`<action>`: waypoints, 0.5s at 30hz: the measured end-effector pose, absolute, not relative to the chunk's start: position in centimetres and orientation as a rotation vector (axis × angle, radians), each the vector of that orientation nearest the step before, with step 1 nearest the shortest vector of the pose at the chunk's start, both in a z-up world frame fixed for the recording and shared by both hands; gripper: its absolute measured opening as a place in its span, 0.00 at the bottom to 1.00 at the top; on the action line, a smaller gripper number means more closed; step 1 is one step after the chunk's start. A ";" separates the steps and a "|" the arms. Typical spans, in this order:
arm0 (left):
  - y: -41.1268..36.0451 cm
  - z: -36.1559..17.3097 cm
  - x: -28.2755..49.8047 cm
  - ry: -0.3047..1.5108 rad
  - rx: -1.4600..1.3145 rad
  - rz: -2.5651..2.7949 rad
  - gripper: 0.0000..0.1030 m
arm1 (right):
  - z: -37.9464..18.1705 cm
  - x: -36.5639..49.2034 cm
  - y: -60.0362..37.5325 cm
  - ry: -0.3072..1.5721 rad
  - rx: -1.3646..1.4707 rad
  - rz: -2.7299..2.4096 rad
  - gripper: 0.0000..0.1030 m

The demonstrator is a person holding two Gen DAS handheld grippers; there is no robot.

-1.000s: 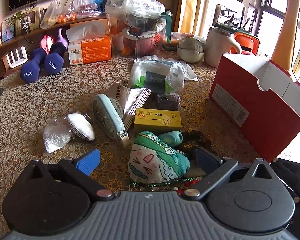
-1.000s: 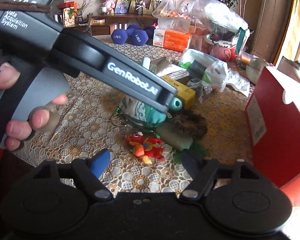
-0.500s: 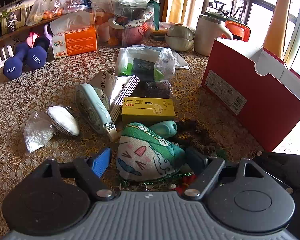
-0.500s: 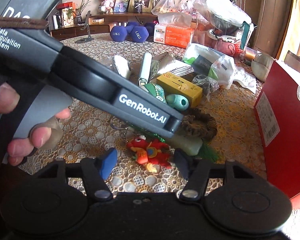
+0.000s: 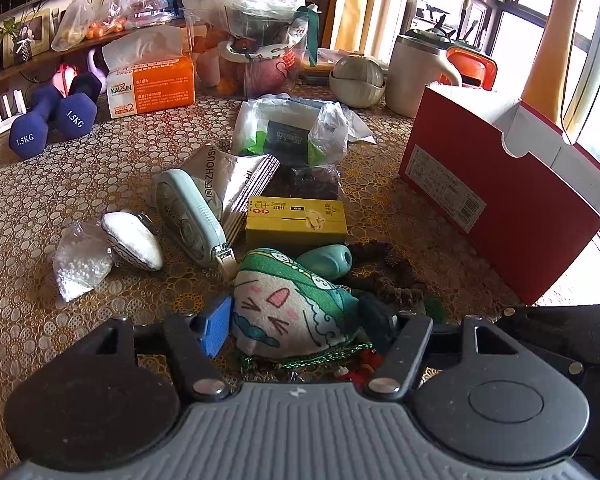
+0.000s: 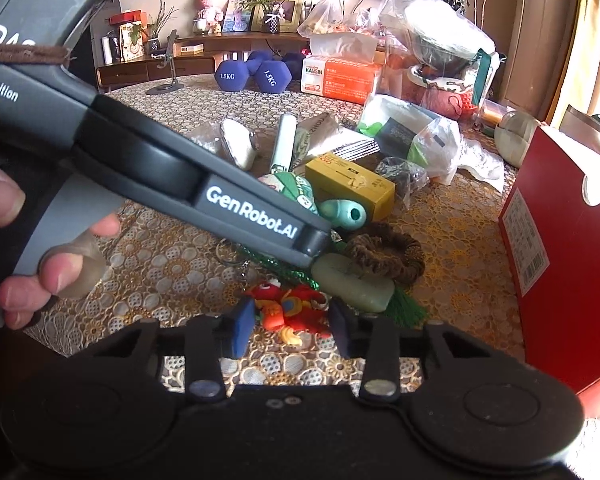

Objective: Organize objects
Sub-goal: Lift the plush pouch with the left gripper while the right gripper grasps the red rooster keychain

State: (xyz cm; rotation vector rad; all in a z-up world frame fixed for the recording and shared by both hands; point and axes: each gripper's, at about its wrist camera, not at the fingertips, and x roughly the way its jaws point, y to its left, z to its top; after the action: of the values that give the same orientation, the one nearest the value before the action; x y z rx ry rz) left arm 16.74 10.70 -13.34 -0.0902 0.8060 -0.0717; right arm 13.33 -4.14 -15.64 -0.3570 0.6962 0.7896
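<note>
Left hand-held gripper (image 5: pixel 296 322) spread, straddling green cartoon-face fabric pouch (image 5: pixel 290 308) for pickup; right hand-held gripper (image 6: pixel 289 326) spread around red plush charm (image 6: pixel 288 308).

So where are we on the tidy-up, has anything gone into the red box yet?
Nothing visibly packed: the red box interior can't be seen, and the clutter is on the table. In hand: the left gripper brackets the green cartoon pouch, pads at its sides; the right gripper straddles the red toy figure, neither lifted. Left: yellow box, teal tube, bead bracelet, foil packets.
</note>
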 end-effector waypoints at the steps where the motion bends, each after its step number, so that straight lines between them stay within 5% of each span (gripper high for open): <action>1: 10.7 -13.2 16.6 0.804 -0.092 -0.072 0.65 | -15.5 13.3 -4.2 0.693 -0.355 0.791 0.37; 15: 10.0 -8.2 14.3 0.736 -0.116 -0.112 0.64 | -10.9 11.0 -7.8 0.627 -0.281 0.810 0.36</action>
State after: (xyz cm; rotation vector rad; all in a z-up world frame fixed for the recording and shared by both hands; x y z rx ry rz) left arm 14.29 9.98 -8.25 -0.1158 0.7360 -0.1116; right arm 10.96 -7.81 -10.89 -0.2814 0.6274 0.8104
